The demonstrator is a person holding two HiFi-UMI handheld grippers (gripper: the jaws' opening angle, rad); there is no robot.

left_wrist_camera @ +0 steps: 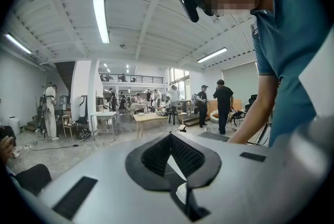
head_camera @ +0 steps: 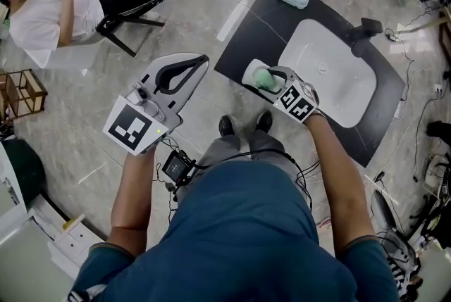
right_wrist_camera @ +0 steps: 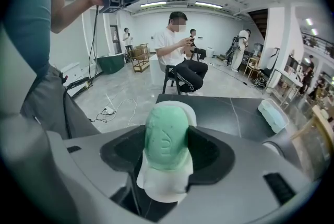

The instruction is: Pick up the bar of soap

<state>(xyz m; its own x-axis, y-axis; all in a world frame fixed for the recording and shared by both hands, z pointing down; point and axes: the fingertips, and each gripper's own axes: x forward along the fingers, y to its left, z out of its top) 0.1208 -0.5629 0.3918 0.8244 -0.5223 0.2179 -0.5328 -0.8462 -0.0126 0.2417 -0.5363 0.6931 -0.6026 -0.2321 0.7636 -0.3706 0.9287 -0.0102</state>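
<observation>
Two tools up: the right tool (head_camera: 270,79) is clamped on the green bar of soap (right_wrist_camera: 166,137), which stands on edge between its pads, over a white dish (right_wrist_camera: 159,186) at the bench's (head_camera: 254,12) near-left edge. Left tool (head_camera: 199,63) closed, empty, off the bench.

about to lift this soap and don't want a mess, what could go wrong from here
1. The bar of soap is rounded, and the right gripper seems to touch only its curved sides, so it could squirt out on the lift.
2. It lies in a white soap dish close to the black countertop's near edge; if the dish drags along, it might go over.
3. A dropped bar could slide into the sink alongside.
</observation>
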